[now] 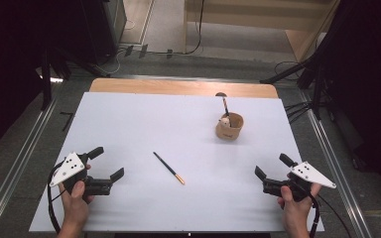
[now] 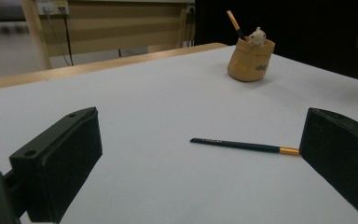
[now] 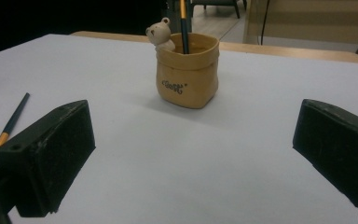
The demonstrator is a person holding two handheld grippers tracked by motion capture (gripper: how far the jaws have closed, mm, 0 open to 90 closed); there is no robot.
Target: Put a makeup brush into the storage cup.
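A white table (image 1: pixel 129 124) seen from above, with a person's two hands coming in from the near edge, each holding a black two-jaw gripper. The left gripper (image 1: pixel 110 162) rests at the near left of the table, its jaws spread wide apart and holding nothing. The right gripper (image 1: pixel 273 166) rests at the near right, its jaws likewise spread and empty. Between them, a little left of centre, a slim dark pencil (image 1: pixel 168 167) lies flat on the table, slanting from far left to near right, with a gold band at its near right end. In the left gripper view the pencil (image 2: pixel 244 146) lies across the gap between the jaws, its gold end close to the right-hand jaw. Toward the far right stands a small tan pen holder (image 1: pixel 229 127) shaped like a folded paper bag, with a tiny bear figure (image 3: pixel 160 33) peeking over its rim and another pencil (image 3: pixel 183 25) standing upright inside it. The loose pencil looks light, stiff and thin, with a smooth painted surface, so it would probably roll or slip under a careless pinch. The best hold is likely across the middle of its shaft, jaws closing squarely from either side, well apart from the holder.
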